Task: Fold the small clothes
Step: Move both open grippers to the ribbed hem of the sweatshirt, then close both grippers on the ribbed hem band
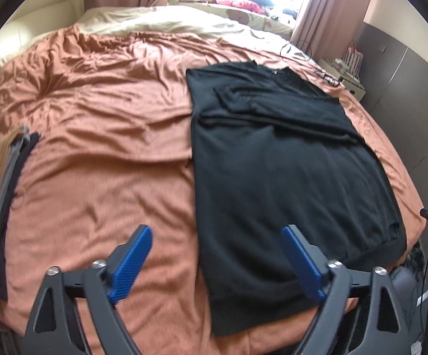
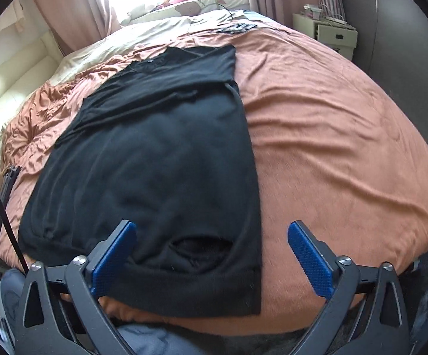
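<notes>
**Both grippers over the near hem**

From the left wrist view, I saw the black knit sweater (image 1: 288, 177) lying flat on the rust-orange bedspread (image 1: 95, 118), its long axis running near to far, sleeves folded across the far part. My left gripper (image 1: 217, 251) stood wide, holding nothing, straddling the sweater's near-left edge.

From the right wrist view, my right gripper (image 2: 211, 251) was equally spread and empty, framing the near-right hem corner. I judged each hand equally near its corner.

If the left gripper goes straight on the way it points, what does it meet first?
Probably the black shirt, at its left edge near the hem; the left gripper is open and empty.
</notes>
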Motion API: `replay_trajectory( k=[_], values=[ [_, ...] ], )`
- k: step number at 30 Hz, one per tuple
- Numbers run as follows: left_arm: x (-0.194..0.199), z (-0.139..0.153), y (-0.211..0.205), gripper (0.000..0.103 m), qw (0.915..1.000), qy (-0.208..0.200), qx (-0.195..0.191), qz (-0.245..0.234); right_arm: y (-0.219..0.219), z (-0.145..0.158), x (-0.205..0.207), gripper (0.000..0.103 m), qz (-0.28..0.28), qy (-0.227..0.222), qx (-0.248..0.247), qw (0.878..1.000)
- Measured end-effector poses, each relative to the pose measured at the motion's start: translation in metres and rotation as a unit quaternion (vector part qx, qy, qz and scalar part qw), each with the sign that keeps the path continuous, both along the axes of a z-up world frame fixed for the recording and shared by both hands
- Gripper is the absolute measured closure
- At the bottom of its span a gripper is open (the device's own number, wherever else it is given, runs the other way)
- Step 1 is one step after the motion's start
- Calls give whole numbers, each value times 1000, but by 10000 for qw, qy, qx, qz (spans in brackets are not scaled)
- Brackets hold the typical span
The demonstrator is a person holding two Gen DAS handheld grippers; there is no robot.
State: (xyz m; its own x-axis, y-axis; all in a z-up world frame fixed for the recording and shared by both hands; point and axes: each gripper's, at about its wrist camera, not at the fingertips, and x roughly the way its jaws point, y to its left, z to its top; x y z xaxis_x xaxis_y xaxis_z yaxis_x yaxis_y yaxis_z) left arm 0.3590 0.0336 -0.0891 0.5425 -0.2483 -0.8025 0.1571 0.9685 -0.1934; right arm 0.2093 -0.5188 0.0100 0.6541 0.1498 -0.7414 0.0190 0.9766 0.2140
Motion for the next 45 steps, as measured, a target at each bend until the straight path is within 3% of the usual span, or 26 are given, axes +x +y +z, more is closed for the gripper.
replay_trajectory(
  k=[2,6,10,13,23,36,44,45],
  values=[
    [-8,-10,2,24,10000,75,-35,0,-6,-9,-6,19,-13,105,252,9996],
    [-22,-32,4,39,9995,281,-119,12,-14,-25,-15,29,-82,235,459,9986],
    [-29,-50,7,44,9984,485,-283,47,-24,-41,-19,37,-139,350,804,9960],
    [-34,-59,8,45,9975,559,-427,76,-32,-51,-19,37,-181,397,946,9946],
    [-27,-86,13,66,9906,941,-987,141,-48,-73,-10,46,-111,284,1619,9863],
    [2,-110,17,75,9840,1163,-1327,259,-58,-95,20,46,199,165,2080,9778],
    [-10,-113,21,77,9773,1178,-1748,232,-71,-110,-2,46,410,15,2679,9626],
    [-11,-113,21,82,9776,1165,-1731,255,-74,-111,-4,55,343,8,2718,9617]
  ],
)
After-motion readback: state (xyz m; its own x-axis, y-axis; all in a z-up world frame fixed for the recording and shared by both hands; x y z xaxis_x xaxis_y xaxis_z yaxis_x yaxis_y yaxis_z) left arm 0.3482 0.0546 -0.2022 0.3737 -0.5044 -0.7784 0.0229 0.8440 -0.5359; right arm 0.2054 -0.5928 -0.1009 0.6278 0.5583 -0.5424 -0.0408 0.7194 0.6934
